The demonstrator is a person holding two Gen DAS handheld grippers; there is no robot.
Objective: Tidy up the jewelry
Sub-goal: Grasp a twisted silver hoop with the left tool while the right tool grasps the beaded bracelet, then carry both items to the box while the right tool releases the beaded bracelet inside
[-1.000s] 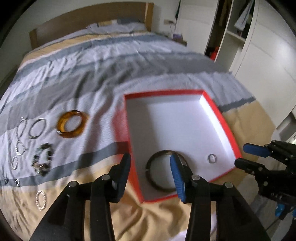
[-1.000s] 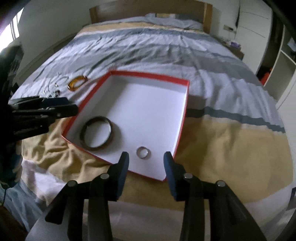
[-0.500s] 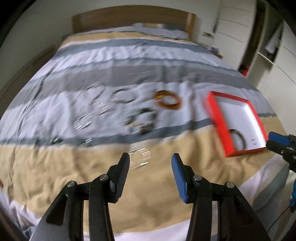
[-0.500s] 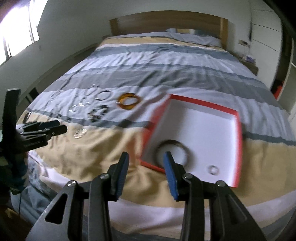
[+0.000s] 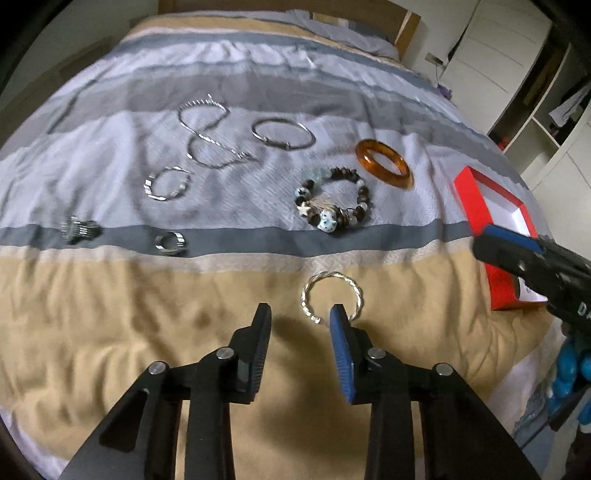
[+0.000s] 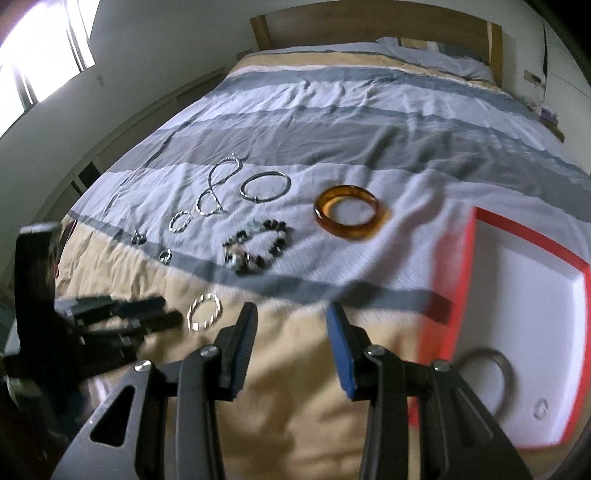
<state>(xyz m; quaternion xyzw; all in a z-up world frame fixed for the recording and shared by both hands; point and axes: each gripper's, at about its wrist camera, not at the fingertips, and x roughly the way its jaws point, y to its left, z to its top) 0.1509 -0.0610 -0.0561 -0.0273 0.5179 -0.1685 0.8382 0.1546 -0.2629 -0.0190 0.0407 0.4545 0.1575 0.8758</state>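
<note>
Bedspread (image 5: 110, 332): matt woven cloth, creased, striped tan, grey and white. Twisted bangle (image 5: 331, 297) just ahead of the left jaws: bright silvery metal, rope-like twist, shiny. Beaded bracelet (image 5: 334, 206) farther ahead: mixed glossy beads, dark, white and speckled. Amber bangle (image 5: 384, 164) ahead and right of the left jaws: translucent, smooth, glossy, looks like resin or plastic. Thin round bangle (image 5: 282, 133): plain polished metal. Chain (image 5: 208, 134): fine silvery metal links. Box (image 6: 517, 295) right of the right jaws: matt card, red outside, white inside. Dark bangle (image 6: 495, 369) in it: dull, blurred. Headboard (image 6: 369, 22): smooth pale wood. Gripper pads: ribbed blue, on matt black plastic.
</note>
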